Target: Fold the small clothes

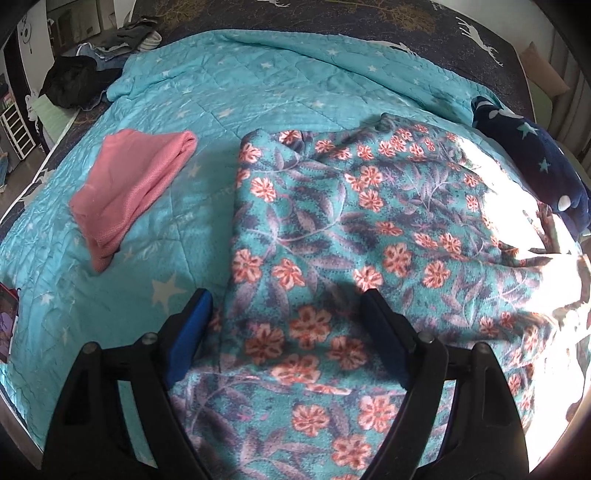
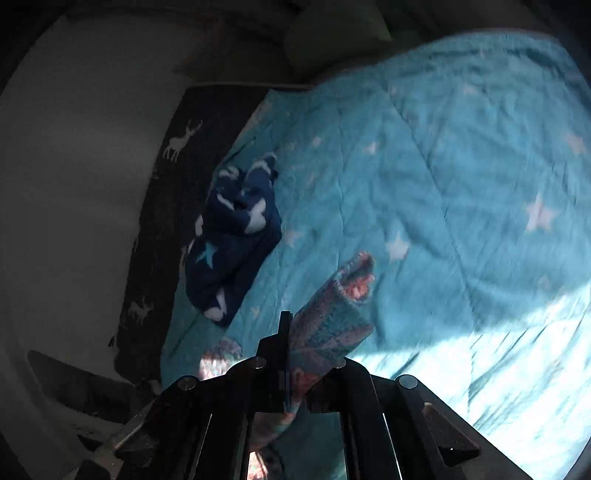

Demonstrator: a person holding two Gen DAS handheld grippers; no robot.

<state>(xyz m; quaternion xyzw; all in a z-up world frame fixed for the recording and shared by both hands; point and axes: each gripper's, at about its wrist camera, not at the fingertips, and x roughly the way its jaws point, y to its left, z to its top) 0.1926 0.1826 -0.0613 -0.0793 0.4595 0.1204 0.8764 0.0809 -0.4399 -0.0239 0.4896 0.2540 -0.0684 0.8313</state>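
A turquoise star-printed quilt (image 1: pixel 207 110) is covering the bed and filling most of both views, with a dark deer-patterned sheet (image 1: pixel 476 33) showing beyond its far edge. A floral fleece garment (image 1: pixel 332 229), teal with coral flowers, is lying spread across the near right of the quilt, its right side washed out by strong sunlight. To its left, well apart, a pink garment (image 1: pixel 129 184) is lying already folded into a long bundle. At the far right, a navy star-print garment (image 1: pixel 532 147) is sitting crumpled (apparently still waiting its turn).

The left gripper (image 1: pixel 286 314) is hovering over the near part of the floral garment, its blue-padded jaws spread wide and gripping nothing. The right gripper (image 2: pixel 310 332) is holding its jaws pressed together on a cuff-like end of the same floral fabric (image 2: pixel 332 317), lifting it clear of the quilt, with the navy garment (image 2: pixel 232 236) lying off to its left.

The step in hand appears to be folding the floral garment. The next move likely calls for carrying the lifted end across the body of the garment and laying it flat, while the left gripper is either pinning or pinching the near edge to keep the cloth from dragging.
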